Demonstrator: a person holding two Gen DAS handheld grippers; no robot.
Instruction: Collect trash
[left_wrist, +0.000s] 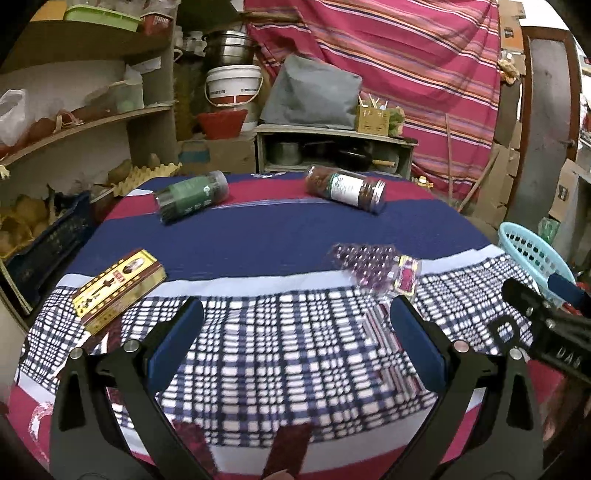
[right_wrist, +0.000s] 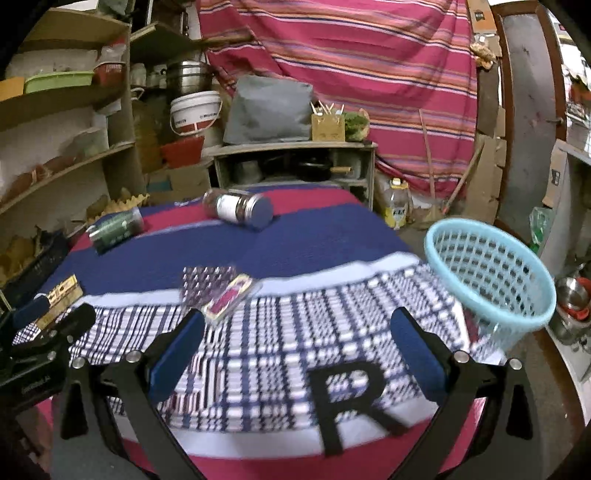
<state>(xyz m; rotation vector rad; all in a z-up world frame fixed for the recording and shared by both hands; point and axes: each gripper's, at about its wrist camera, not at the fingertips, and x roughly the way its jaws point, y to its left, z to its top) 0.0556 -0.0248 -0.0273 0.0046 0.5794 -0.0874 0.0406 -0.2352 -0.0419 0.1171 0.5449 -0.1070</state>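
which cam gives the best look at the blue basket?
Right wrist view. The blue basket shows nearly whole there, with rim, mesh wall and open mouth, standing at the right edge of the table. In the left wrist view only a slice of the basket shows at the frame edge, partly behind the right gripper.

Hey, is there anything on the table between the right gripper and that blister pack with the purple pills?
Nothing visible. The right gripper is open above bare checked cloth, and the blister pack lies just ahead, to its left. The two jars and the yellow box lie off that line.
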